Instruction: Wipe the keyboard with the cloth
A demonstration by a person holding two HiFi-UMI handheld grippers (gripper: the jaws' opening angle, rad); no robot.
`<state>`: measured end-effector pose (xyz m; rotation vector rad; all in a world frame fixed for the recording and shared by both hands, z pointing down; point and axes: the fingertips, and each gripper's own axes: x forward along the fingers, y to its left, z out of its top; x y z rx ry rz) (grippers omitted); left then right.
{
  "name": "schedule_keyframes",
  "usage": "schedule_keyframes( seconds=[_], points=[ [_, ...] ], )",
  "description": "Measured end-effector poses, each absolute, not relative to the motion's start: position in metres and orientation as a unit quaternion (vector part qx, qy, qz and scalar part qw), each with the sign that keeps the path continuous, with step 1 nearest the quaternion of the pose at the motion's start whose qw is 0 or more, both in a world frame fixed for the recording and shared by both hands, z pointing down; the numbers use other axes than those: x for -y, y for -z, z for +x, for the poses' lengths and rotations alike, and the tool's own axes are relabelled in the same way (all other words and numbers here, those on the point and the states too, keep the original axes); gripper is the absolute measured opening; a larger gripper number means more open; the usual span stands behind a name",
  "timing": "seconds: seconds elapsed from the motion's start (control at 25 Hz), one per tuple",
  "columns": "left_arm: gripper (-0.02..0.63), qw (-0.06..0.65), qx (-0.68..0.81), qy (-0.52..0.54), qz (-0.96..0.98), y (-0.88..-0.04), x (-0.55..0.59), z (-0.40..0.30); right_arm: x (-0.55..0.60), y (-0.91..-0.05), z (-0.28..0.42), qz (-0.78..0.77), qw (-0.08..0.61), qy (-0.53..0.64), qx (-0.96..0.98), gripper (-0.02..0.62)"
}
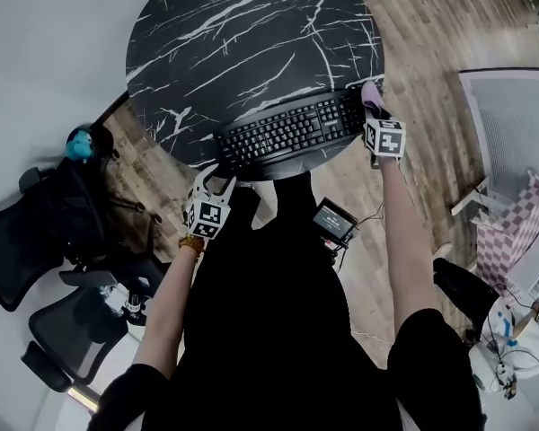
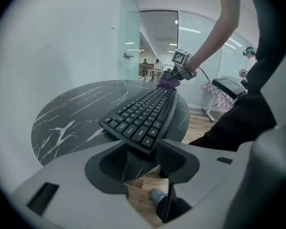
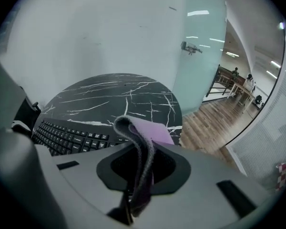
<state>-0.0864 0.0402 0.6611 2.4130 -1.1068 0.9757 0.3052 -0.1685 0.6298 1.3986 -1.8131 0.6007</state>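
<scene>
Your left gripper (image 1: 215, 180) hangs released at the keyboard's (image 1: 287, 133) left corner, nothing between its jaws — your right gripper (image 1: 374, 112) clenches the purple cloth (image 1: 369, 93) at the keyboard's right end, on the marble counter (image 1: 242, 43).

A round black marbled tabletop (image 1: 251, 43) carries a black keyboard (image 1: 287, 133) along its near edge. The right gripper (image 1: 375, 110) is at the keyboard's right end with a pale purple cloth (image 1: 370, 92) at its tip. The left gripper (image 1: 216, 180), its jaws spread, sits just off the keyboard's left end. Dark office chairs (image 1: 63, 330) stand on the wooden floor (image 1: 431, 34) to the left.
</scene>
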Motion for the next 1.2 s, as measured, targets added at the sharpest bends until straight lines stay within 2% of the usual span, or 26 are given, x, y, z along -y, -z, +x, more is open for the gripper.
schedule_keyframes(
  seconds=[0.36, 0.6, 0.96, 1.2],
  points=[
    [0.195, 0.157, 0.375, -0.349, 0.845, -0.666, -0.04, -0.079, 0.166, -0.649, 0.282, 0.528, 0.391, -0.273, 0.703, 0.06],
    [0.195, 0.155, 0.375, -0.338, 0.849, -0.666, -0.04, -0.079, 0.166, -0.653, 0.277, 0.542, 0.372, -0.291, 0.695, 0.06],
    [0.196, 0.155, 0.381, -0.326, 0.852, -0.667, -0.039, -0.079, 0.162, -0.658, 0.263, 0.547, 0.387, -0.28, 0.687, 0.06],
    [0.196, 0.153, 0.382, -0.328, 0.851, -0.666, -0.04, -0.079, 0.161, -0.656, 0.263, 0.58, 0.358, -0.294, 0.67, 0.06]
  ],
)
